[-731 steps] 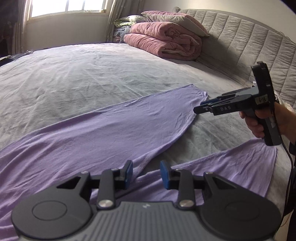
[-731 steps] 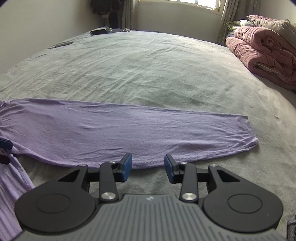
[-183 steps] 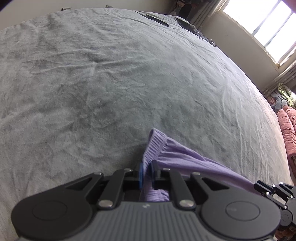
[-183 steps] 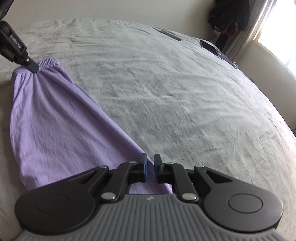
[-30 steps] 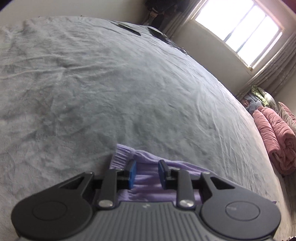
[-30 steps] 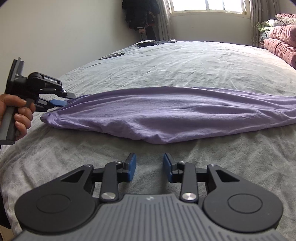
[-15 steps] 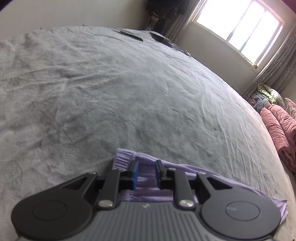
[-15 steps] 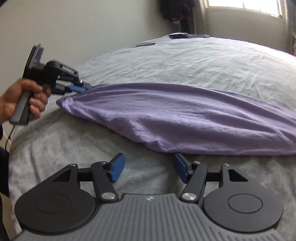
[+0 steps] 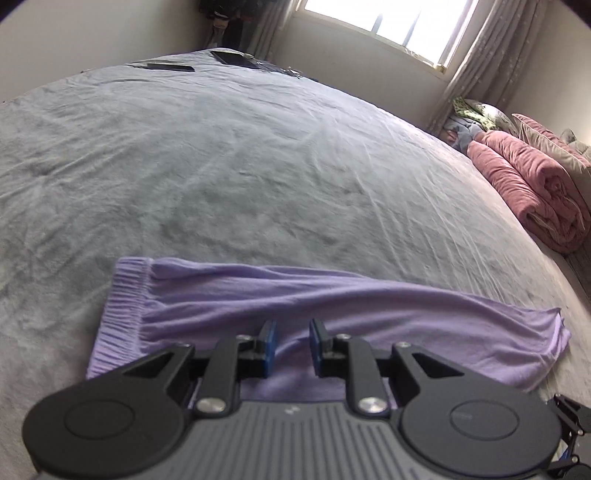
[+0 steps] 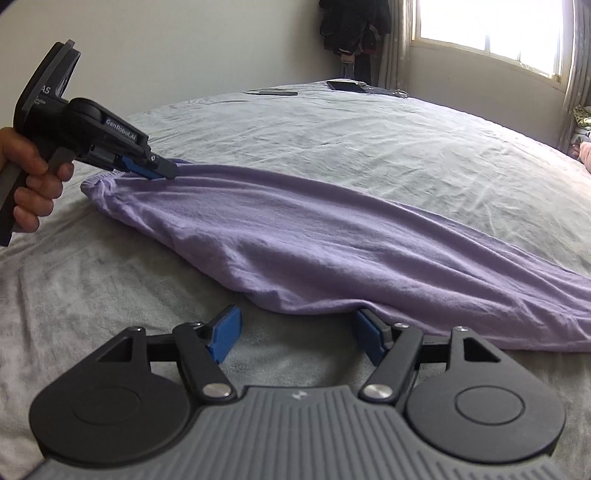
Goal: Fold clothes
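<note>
Purple trousers [image 9: 332,306] lie folded lengthwise in a long strip on the grey bed, elastic waistband [image 9: 118,295] at the left end. My left gripper [image 9: 290,345] is open, its blue pads just over the cloth near the waistband end; it also shows in the right wrist view [image 10: 162,170], tips at the waist end of the trousers [image 10: 332,251]. My right gripper [image 10: 299,334] is wide open and empty, low at the near folded edge; its right finger [image 10: 369,332] touches the cloth's edge.
The grey bedsheet [image 9: 221,166] spreads wide beyond the trousers. Folded pink quilts [image 9: 532,188] and pillows lie at the far right by the window. Flat dark items [image 9: 236,59] lie at the far bed edge. Dark clothes hang in the corner [image 10: 351,29].
My left gripper has opened slightly and shifted right along the trousers, away from the waistband. My right gripper has opened wider and moved in to the folded edge.
</note>
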### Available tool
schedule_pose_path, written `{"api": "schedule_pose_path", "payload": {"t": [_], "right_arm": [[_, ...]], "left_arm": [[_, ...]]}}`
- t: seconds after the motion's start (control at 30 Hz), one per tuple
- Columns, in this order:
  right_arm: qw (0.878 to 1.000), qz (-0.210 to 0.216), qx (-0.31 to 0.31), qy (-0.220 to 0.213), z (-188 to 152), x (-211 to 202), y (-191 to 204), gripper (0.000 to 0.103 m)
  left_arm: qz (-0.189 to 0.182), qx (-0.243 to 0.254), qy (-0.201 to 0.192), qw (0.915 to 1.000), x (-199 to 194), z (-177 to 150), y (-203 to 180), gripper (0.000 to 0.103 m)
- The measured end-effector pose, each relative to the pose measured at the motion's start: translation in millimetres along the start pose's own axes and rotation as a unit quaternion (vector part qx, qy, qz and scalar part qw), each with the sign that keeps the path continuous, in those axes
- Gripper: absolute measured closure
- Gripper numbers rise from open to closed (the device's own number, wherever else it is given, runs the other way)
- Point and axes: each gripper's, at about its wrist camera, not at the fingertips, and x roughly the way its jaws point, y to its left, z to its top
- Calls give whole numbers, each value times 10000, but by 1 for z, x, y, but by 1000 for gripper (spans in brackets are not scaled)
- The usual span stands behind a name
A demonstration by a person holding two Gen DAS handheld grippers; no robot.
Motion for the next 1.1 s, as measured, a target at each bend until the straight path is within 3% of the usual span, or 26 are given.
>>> {"api": "schedule_pose_path", "payload": {"t": [0.23, 0.5, 0.77, 1.1], "right_arm": [[9998, -140, 57, -135, 6, 2, -1, 32], [9999, -4, 26, -161, 18, 12, 0, 32], [9971, 280, 651, -267, 24, 17, -6, 30], [9907, 524, 1227, -282, 3, -10, 0, 31]], "left_arm": [[-5, 55, 185, 9998, 5, -3, -1, 83], [-8, 71, 233, 9997, 5, -2, -3, 83], [20, 82, 263, 9996, 7, -1, -4, 83], [44, 139, 272, 9995, 8, -1, -5, 83]]}}
